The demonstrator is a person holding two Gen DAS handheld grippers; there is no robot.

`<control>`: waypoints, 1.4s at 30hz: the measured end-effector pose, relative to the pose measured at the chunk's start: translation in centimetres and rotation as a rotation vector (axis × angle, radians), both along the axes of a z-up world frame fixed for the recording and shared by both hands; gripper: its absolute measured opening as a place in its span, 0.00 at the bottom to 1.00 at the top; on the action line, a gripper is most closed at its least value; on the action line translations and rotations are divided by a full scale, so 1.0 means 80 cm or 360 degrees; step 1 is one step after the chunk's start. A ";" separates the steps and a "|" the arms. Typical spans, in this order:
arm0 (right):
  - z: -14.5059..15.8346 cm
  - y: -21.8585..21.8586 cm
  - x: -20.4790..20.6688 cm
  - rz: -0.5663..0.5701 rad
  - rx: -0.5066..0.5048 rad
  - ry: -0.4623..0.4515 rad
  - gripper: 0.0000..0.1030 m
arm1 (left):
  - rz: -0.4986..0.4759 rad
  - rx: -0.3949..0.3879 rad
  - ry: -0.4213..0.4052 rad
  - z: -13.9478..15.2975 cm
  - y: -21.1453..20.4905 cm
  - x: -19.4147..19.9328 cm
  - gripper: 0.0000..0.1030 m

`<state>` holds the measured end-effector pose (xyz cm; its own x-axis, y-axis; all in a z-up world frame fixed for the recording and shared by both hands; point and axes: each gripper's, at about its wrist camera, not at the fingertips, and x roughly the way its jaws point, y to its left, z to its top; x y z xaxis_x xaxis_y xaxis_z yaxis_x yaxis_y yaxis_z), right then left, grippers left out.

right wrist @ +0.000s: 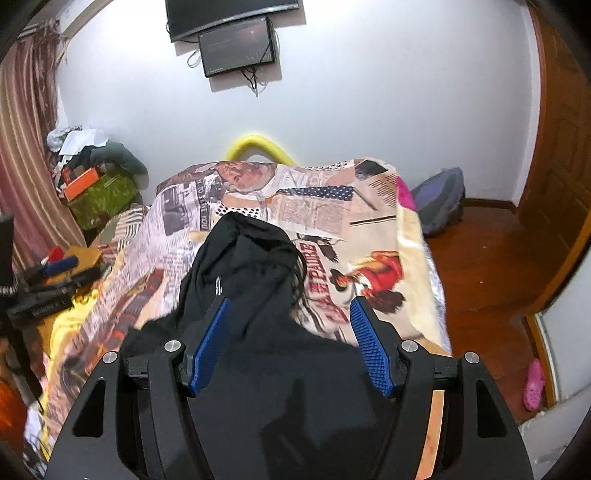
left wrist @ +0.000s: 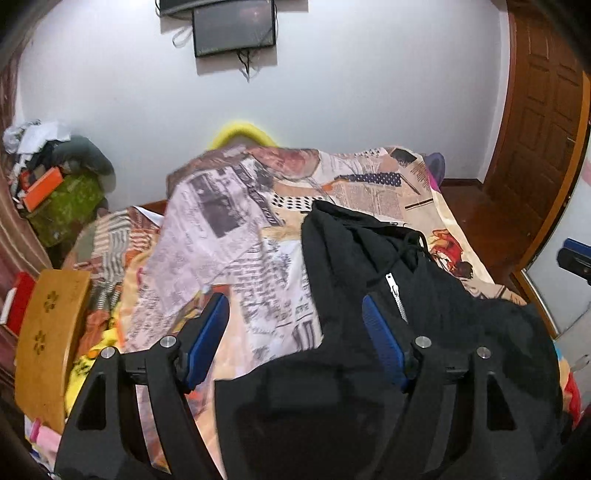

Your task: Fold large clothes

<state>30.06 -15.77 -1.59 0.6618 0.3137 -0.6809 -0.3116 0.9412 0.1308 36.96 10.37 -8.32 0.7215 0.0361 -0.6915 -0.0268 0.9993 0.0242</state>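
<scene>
A black zip-up hoodie (left wrist: 443, 280) lies bunched on a bed covered by a newspaper-print blanket (left wrist: 229, 236). Its hood end points toward the far wall and its silver zipper (left wrist: 396, 295) shows. My left gripper (left wrist: 295, 301) hovers open over the hoodie's left edge, with blanket showing between its blue pads (left wrist: 208, 332). My right gripper (right wrist: 290, 302) is also open, above the hoodie (right wrist: 251, 258), and its pads (right wrist: 369, 347) press on nothing. In the right wrist view the blanket (right wrist: 369, 229) lies bare to the right of the hoodie.
A screen (left wrist: 234, 27) hangs on the white wall. Clutter with a green bag (left wrist: 66, 210) sits at the left, and a wooden board (left wrist: 51, 332) stands by the bed. A backpack (right wrist: 439, 203) and a pink sandal (right wrist: 533, 384) lie on the wooden floor. The door (left wrist: 543, 122) is at the right.
</scene>
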 end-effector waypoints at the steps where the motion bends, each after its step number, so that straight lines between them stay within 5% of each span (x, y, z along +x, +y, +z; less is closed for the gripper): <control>1: -0.002 0.002 0.010 0.0003 0.0006 0.0021 0.61 | 0.0006 -0.0019 0.0022 -0.006 -0.001 0.017 0.71; 13: -0.107 0.045 0.170 -0.0066 0.0040 0.0433 0.61 | 0.0024 -0.0198 0.0263 -0.102 -0.018 0.148 0.71; 21: -0.171 0.056 0.228 -0.0093 0.0047 0.0594 0.61 | -0.0002 -0.0237 0.0338 -0.154 -0.025 0.194 0.52; 23: -0.178 0.057 0.232 -0.0092 0.0063 0.0609 0.55 | 0.0000 -0.0259 0.0352 -0.164 -0.023 0.199 0.44; 27: -0.189 0.063 0.232 -0.0016 0.0173 0.0689 0.24 | 0.0006 -0.0258 0.0319 -0.168 -0.022 0.194 0.31; 32: -0.169 0.072 0.221 0.0006 0.0048 0.0564 0.13 | -0.0001 -0.0131 0.0308 -0.155 -0.032 0.182 0.14; 42: -0.053 0.059 0.124 0.0106 -0.0045 0.0217 0.05 | -0.0097 -0.0099 0.0193 -0.069 -0.042 0.106 0.10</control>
<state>39.95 -11.07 -5.83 0.5409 0.3334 -0.7722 -0.3546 0.9229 0.1501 45.43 7.00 -13.87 0.6320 -0.0509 -0.7733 0.0331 0.9987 -0.0386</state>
